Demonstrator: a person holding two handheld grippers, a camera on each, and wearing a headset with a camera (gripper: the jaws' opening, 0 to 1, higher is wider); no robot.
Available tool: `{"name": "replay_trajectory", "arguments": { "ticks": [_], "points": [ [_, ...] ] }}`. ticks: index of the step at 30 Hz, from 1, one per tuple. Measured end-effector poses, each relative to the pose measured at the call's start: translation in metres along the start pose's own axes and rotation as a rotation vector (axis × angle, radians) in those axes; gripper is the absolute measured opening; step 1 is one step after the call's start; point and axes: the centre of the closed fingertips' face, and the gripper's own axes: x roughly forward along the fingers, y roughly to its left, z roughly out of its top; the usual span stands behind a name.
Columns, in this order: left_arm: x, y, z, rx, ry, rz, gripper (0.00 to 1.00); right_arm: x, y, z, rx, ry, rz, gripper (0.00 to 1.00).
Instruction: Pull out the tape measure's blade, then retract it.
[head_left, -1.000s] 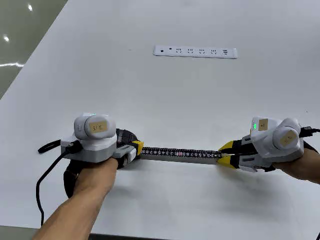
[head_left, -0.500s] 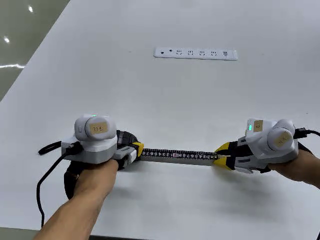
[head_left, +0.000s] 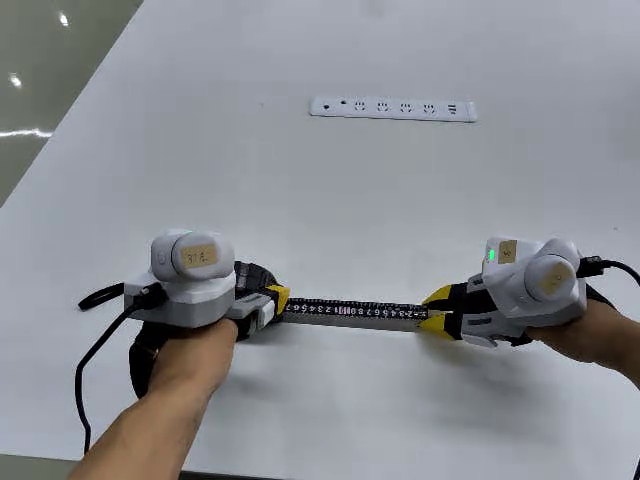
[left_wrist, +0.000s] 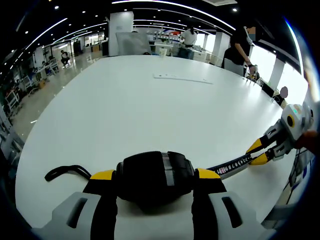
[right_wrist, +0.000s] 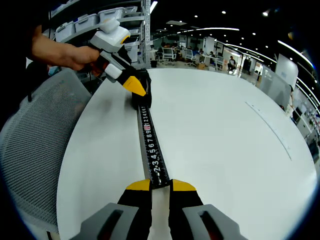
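A black tape measure case (left_wrist: 156, 176) sits clamped between the yellow-tipped jaws of my left gripper (head_left: 266, 302) at the table's near left, with its wrist strap (left_wrist: 65, 171) trailing off to the side. Its black blade (head_left: 352, 312) with white numbers runs rightward across the table to my right gripper (head_left: 437, 311), which is shut on the blade's end. In the right gripper view the blade (right_wrist: 151, 159) stretches away from my right gripper (right_wrist: 160, 186) to the case (right_wrist: 142, 94). The right gripper (left_wrist: 259, 152) appears at the right of the left gripper view.
A white power strip (head_left: 393, 108) lies flat at the far middle of the white table (head_left: 350, 200). The table's left edge drops to a grey floor. A mesh chair (right_wrist: 37, 150) stands beside the table, and people stand in the background.
My right gripper has moved left toward the case, so the drawn-out stretch of blade is a little shorter. The left gripper and case have stayed put.
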Motion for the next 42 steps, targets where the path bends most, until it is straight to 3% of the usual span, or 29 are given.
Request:
{"name": "replay_trajectory", "arguments": {
  "ticks": [42],
  "points": [
    [0.001,0.001,0.000,-0.004,0.008,-0.008,0.55,0.024,0.006,0.025,0.000,-0.033,0.018,0.08]
  ]
}}
